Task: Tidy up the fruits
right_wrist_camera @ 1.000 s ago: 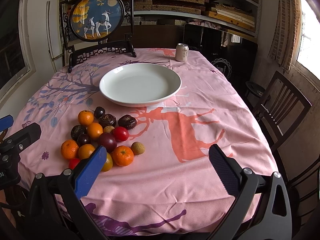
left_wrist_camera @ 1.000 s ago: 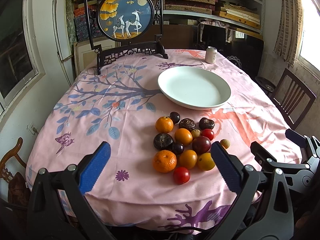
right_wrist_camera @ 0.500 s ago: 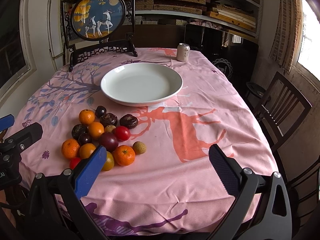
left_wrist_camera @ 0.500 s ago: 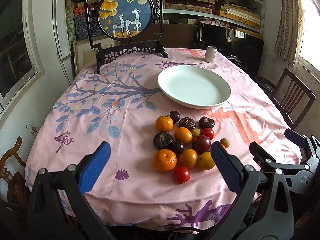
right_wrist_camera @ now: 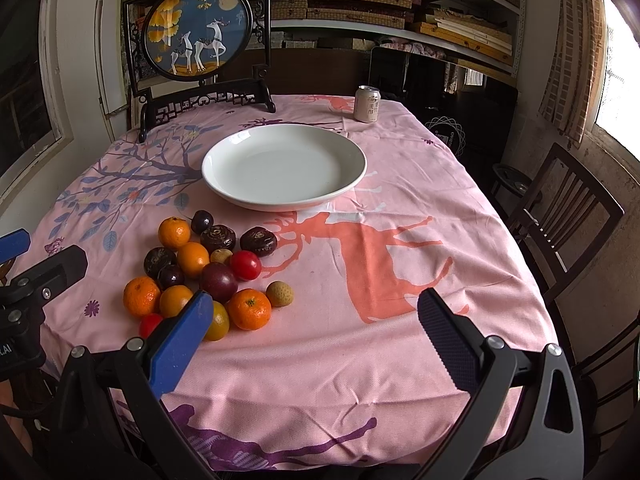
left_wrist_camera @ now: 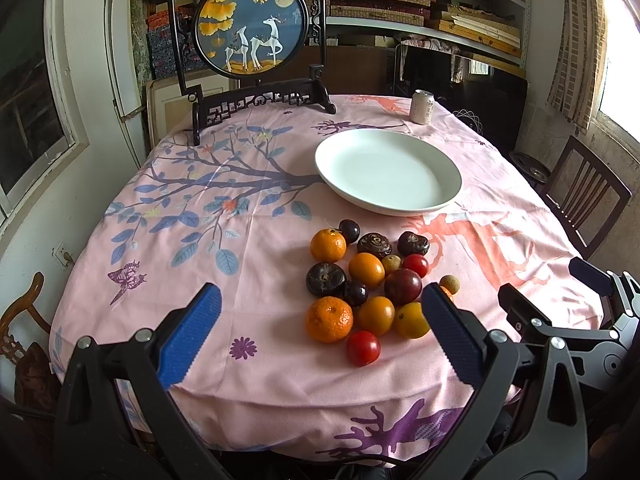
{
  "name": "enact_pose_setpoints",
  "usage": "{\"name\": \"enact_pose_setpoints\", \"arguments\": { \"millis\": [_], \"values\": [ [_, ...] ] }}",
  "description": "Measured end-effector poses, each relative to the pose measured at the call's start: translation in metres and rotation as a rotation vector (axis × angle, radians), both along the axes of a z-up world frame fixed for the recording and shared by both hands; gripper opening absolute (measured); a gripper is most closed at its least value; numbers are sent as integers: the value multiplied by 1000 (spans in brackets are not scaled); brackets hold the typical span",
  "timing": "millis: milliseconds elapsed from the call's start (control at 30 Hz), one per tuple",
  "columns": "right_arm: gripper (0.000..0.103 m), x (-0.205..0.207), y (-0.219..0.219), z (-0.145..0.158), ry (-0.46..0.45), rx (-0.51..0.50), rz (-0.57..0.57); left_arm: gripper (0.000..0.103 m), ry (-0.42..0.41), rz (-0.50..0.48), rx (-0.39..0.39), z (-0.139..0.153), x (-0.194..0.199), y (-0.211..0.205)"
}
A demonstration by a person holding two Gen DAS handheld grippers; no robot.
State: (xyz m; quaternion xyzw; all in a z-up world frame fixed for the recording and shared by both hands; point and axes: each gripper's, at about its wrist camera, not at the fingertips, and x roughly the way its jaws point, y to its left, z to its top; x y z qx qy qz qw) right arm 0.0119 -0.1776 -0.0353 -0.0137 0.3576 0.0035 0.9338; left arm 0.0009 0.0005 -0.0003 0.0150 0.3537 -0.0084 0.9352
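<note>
A cluster of fruit [left_wrist_camera: 370, 280] lies on the pink tablecloth: oranges, dark plums, red tomatoes, small brown longans. It also shows in the right wrist view [right_wrist_camera: 208, 268]. An empty white plate [left_wrist_camera: 388, 170] sits beyond it, also in the right wrist view [right_wrist_camera: 284, 166]. My left gripper [left_wrist_camera: 320, 336] is open and empty, held over the near table edge just before the fruit. My right gripper [right_wrist_camera: 312, 336] is open and empty, to the right of the fruit; its left finger overlaps a yellow fruit [right_wrist_camera: 218, 324].
A drink can [left_wrist_camera: 423, 106] stands at the far side. A framed round deer picture on a dark stand [left_wrist_camera: 252, 40] is at the back left. A wooden chair [right_wrist_camera: 560, 216] stands right of the table. Shelves fill the back wall.
Both grippers have drifted slightly forward toward the table; the fruit and plate look a little closer. Nothing was grasped or moved.
</note>
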Motion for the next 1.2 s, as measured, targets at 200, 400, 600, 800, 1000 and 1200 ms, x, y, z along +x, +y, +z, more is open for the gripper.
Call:
{"name": "enact_pose_setpoints", "arguments": {
  "millis": [200,400,600,800,1000,1200],
  "values": [
    [102,0,0,-1,0,-1,0,101,0,-1,0,0,0,0],
    [102,0,1,-1,1,-2,-1,101,1,-1,-2,0,0,0],
    [102,0,1,-2,2,-2,0,101,4,3,-3,0,0,0],
    [102,1,2,-3,2,-3,0,101,6,5,-4,-3,-3,0],
    [102,-3,5,-4,18,3,26,101,10,43,18,-19,-1,20],
    [102,-5,10,-35,74,108,201,101,101,148,43,-57,8,65]
  ]
}}
